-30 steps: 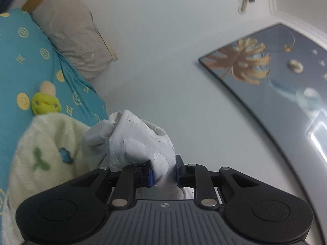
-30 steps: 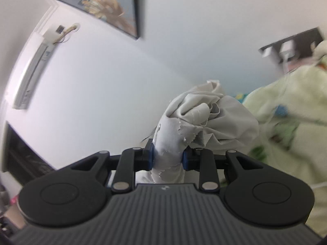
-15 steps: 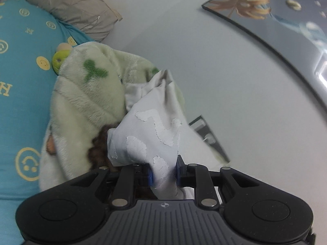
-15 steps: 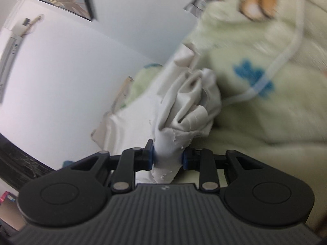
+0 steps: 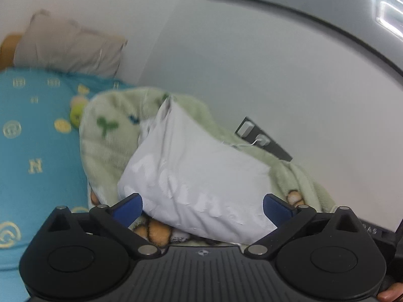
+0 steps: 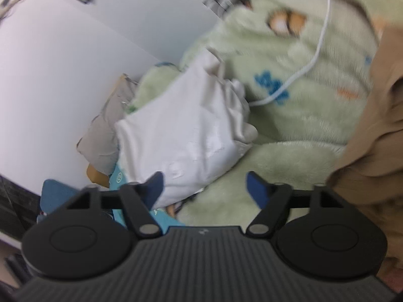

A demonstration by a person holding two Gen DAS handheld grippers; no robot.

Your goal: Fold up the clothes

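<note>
A folded white garment [image 5: 199,176] with a cracked white print lies on a pale green fleece blanket [image 5: 110,136]. My left gripper [image 5: 202,207] is open, its blue pads spread wide on either side of the garment's near edge. In the right wrist view the same white garment [image 6: 183,136] rests on the green blanket [image 6: 289,80]. The right gripper [image 6: 205,188] is open too, its left pad close against the garment's lower edge and its right pad over bare fleece.
A teal bedsheet [image 5: 37,151] with yellow symbols lies to the left, with a grey pillow [image 5: 68,47] at the wall. A white cable [image 6: 314,58] crosses the blanket. A brown cloth [image 6: 372,138] hangs at the right. A framed picture [image 5: 314,2] is on the wall.
Both grippers have opened and let go of the white garment, which now lies spread on the green blanket. The views have swung down from the wall toward the bed.
</note>
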